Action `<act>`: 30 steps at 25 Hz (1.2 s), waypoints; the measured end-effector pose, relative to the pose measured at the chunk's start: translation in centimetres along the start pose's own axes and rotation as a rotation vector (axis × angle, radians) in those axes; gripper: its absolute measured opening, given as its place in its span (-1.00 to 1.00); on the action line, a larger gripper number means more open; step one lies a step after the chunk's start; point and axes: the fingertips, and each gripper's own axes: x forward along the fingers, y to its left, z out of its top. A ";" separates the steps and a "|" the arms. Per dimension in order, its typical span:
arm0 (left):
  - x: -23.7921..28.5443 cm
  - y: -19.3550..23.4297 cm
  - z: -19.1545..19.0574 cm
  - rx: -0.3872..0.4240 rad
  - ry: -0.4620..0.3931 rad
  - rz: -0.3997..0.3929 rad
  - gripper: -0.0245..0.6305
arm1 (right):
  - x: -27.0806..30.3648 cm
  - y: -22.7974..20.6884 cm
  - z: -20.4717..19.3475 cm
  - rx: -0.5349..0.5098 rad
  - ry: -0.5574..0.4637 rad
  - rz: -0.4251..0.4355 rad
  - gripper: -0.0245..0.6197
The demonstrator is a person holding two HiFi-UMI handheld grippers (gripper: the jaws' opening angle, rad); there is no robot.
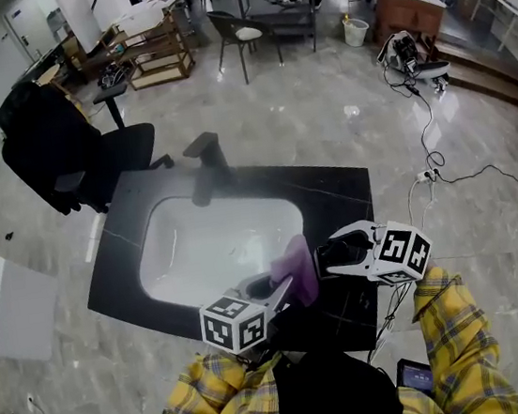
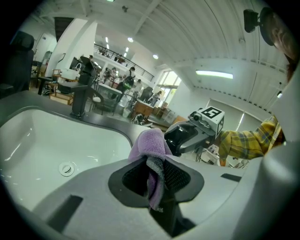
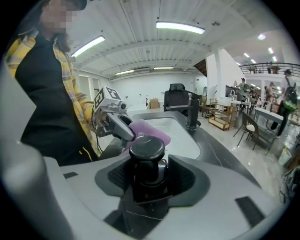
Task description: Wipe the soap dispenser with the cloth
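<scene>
At the near right rim of the sink [image 1: 162,225] on the dark surface [image 1: 337,191], the head view is showing the left gripper [image 1: 284,288] bringing the cloth [image 1: 295,261] beside the right gripper [image 1: 328,260]. Left gripper view: narrow fingers are pinching the cloth. Right gripper view: wide fingers are clamping the soap dispenser [image 3: 147,152], with the cloth lying just beyond its pump. Wiping is seemingly starting, so the next move is calling for rubbing the cloth over the steadied pump.

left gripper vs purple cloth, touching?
Touching. In the left gripper view the left gripper has its jaws pinched on the purple cloth.
</scene>
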 end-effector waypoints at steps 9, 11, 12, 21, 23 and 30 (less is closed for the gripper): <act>-0.1 0.8 0.1 -0.007 0.003 0.014 -0.73 | -0.6 -1.5 -0.2 0.184 -0.103 -0.300 -0.28; -0.2 0.9 0.1 -0.002 0.004 0.011 -0.73 | -0.6 -1.9 -0.3 0.250 -0.124 -0.380 -0.28; -0.3 0.9 0.1 0.000 0.004 0.009 -0.73 | -0.7 -2.2 -0.4 0.283 -0.133 -0.424 -0.28; -0.9 0.7 0.3 0.008 -0.006 -0.012 -0.73 | -0.7 -3.0 -0.5 0.526 -0.179 -0.758 -0.29; -0.9 0.5 0.3 0.009 -0.009 -0.019 -0.73 | -0.8 -3.0 -0.6 0.565 -0.189 -0.821 -0.29; -1.0 -0.4 0.7 0.001 -0.025 -0.049 -0.73 | -0.7 -2.7 -0.3 0.600 -0.211 -0.907 -0.29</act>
